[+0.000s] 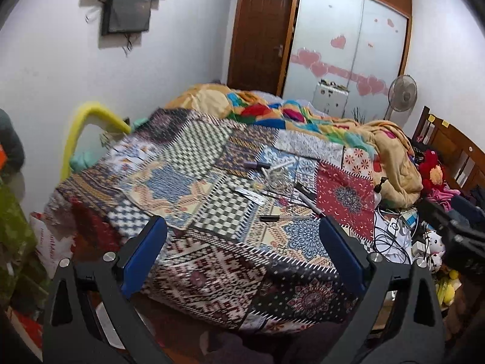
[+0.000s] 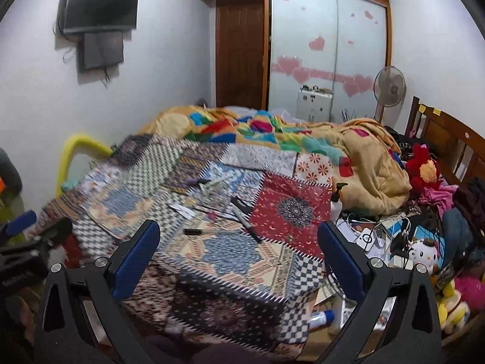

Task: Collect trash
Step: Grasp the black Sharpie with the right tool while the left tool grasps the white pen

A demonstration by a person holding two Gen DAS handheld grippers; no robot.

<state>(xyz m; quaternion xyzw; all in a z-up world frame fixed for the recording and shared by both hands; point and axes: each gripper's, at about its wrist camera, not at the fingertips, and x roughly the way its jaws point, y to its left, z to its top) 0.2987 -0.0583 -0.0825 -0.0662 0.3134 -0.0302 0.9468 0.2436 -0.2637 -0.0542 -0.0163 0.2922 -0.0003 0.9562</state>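
Room: white walls, brown door [image 2: 239, 57], frosted sliding wardrobe [image 2: 327, 48] with pink hearts, wall television [image 2: 100, 7], standing fan [image 2: 389, 86].
Bed: fills mid-frame, spread with patchwork mat [image 2: 212, 218]; rumpled bright blanket [image 2: 303, 139] heaped beyond, wooden headboard [image 2: 448, 139] at right.
Right edge clutter: cables, plush toys [image 2: 424, 254], white pump bottle [image 2: 336, 203].
Trash: small wrappers and pen-like bits [image 1: 272, 188] scattered mid-mat, blurred, untouched.
Left tongs [image 1: 241, 236]: blue pads apart, empty, above bed's near corner.
Right tongs [image 2: 238, 236]: apart, empty, likewise.
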